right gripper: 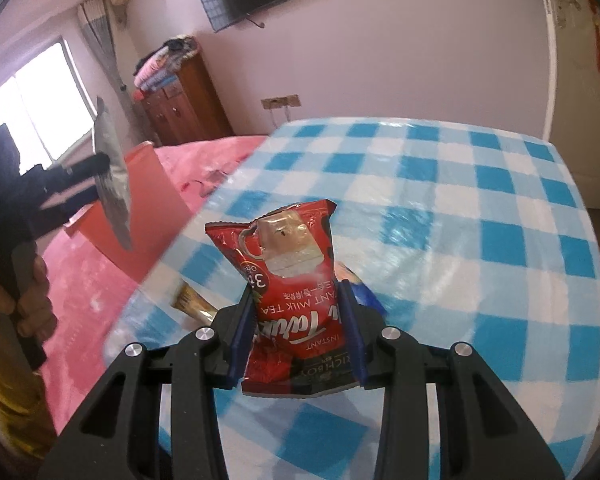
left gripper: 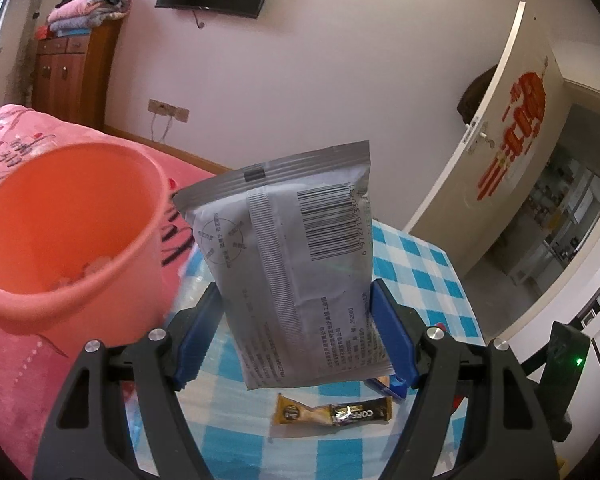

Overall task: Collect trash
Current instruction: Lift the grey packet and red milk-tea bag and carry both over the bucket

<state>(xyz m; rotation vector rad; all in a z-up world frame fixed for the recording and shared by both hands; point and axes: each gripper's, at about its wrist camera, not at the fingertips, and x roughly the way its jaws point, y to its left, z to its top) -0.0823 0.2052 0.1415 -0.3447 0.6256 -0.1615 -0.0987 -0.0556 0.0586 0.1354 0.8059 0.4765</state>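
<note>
My left gripper (left gripper: 296, 316) is shut on a silver snack packet (left gripper: 288, 256) with a barcode and holds it upright above the table, just right of an orange bin (left gripper: 60, 224). The bin stands on the pink bed and holds a few pale bits at its bottom. My right gripper (right gripper: 298, 328) is shut on a red instant milk tea packet (right gripper: 288, 280), held above the checked table. In the right wrist view the left gripper (right gripper: 96, 168) with the silver packet (right gripper: 112, 184) shows at the left, beside the orange bin (right gripper: 148, 216).
A brown coffee sachet (left gripper: 332, 410) lies on the blue-and-white checked tablecloth (left gripper: 420, 264) below the silver packet; it also shows in the right wrist view (right gripper: 192, 304). A blue wrapper (right gripper: 364, 296) lies behind the red packet. The pink bed (left gripper: 12, 352) is at the left.
</note>
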